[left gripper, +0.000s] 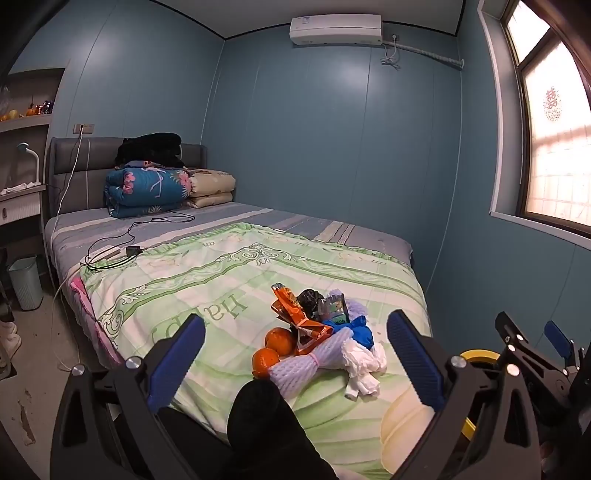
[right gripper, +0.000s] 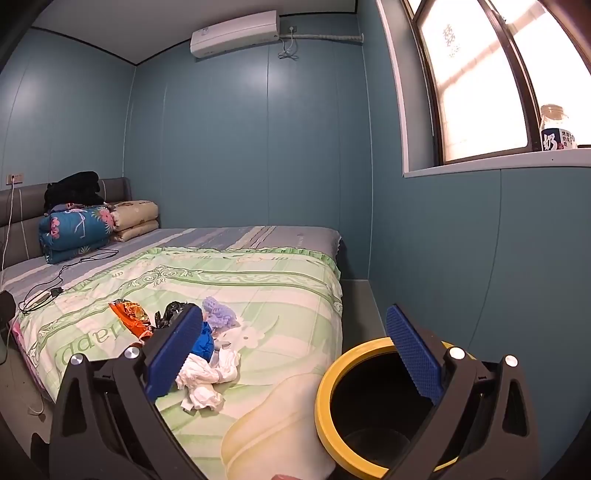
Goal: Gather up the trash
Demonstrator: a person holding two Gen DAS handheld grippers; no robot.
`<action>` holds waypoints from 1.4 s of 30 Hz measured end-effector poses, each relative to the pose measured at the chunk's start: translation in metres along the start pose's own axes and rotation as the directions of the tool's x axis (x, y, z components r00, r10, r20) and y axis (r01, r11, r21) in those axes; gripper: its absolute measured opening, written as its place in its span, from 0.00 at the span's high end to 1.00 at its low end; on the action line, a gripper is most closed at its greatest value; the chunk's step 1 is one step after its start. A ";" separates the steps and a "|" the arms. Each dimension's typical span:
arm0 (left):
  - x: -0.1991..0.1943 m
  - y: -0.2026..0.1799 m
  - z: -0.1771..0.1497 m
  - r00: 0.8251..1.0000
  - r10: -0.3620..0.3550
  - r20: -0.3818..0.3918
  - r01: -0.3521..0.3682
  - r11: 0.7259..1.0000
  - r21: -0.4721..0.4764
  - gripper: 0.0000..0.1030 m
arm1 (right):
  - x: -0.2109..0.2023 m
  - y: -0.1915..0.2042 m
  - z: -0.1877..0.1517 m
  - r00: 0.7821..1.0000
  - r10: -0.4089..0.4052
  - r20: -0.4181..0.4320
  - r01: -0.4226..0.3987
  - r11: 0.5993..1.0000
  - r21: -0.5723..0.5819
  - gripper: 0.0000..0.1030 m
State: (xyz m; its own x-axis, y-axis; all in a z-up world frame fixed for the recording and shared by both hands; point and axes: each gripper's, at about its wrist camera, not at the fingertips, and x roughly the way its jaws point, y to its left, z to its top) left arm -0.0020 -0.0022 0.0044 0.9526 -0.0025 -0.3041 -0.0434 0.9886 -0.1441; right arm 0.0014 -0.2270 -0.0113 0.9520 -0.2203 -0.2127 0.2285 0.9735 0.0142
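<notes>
Left gripper (left gripper: 295, 365) stood wide, nothing between its blue pads (left gripper: 415, 360), low centre of the left wrist frame, hovering short of the trash pile (left gripper: 317, 332) on the green quilt (left gripper: 207, 280). Right gripper (right gripper: 293, 354) likewise wide and empty, bottom of its own frame, its right pad over the mouth of the yellow-rimmed bin (right gripper: 325, 398) at lower right, beside the bed's near corner.

Pile sat centre-low in the left view: two oranges (left gripper: 279, 341) touching at its left edge, white foam netting (left gripper: 306, 363) just right of them, crumpled white tissue (left gripper: 364, 363) at the right end. Behind those, an orange snack wrapper (left gripper: 295, 317), a black bag (left gripper: 309, 301), a blue piece (left gripper: 360, 330) and lilac foam (left gripper: 356, 308).

Further out: black cables (left gripper: 110, 254) at the quilt's left edge, folded quilts (left gripper: 147, 190) against the headboard at upper left, pale bin (left gripper: 26, 282) on the floor at far left. Air conditioner (left gripper: 335, 30) top centre. Bottle (right gripper: 557, 127) on the window sill, right edge of the right view.
</notes>
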 end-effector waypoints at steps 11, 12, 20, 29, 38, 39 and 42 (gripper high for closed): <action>0.003 0.004 0.000 1.000 -0.004 -0.009 0.004 1.000 -0.002 0.08 | 0.000 -0.006 0.000 1.000 -0.002 -0.007 0.002 1.000 0.010 0.08; 0.003 0.005 0.000 1.000 -0.004 -0.012 0.004 1.000 -0.002 0.08 | 0.000 -0.006 0.000 1.000 -0.003 -0.008 0.003 1.000 0.011 0.08; 0.005 0.005 -0.003 1.000 -0.002 -0.017 0.002 1.000 -0.001 0.08 | 0.000 -0.008 0.001 1.000 -0.005 -0.010 0.005 1.000 0.015 0.08; 0.006 0.005 -0.005 1.000 -0.002 -0.015 0.002 1.000 0.001 0.08 | 0.001 -0.008 0.002 1.000 -0.009 -0.007 0.009 1.000 0.015 0.08; 0.005 0.004 -0.005 1.000 0.001 -0.017 -0.001 1.000 0.001 0.08 | 0.001 -0.009 0.002 1.000 -0.007 -0.010 0.007 1.000 0.015 0.08; 0.005 0.004 -0.005 1.000 0.002 -0.018 -0.002 1.000 0.001 0.08 | 0.001 -0.009 0.002 1.000 -0.008 -0.010 0.008 1.000 0.015 0.08; 0.006 0.004 -0.005 1.000 -0.001 -0.019 0.001 1.000 0.002 0.08 | 0.001 -0.009 0.002 1.000 -0.007 -0.011 0.007 1.000 0.015 0.08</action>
State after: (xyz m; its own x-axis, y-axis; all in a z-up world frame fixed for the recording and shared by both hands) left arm 0.0019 0.0009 -0.0024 0.9467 -0.0062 -0.3221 -0.0421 0.9889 -0.1428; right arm 0.0007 -0.2356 -0.0096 0.9480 -0.2264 -0.2238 0.2384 0.9708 0.0276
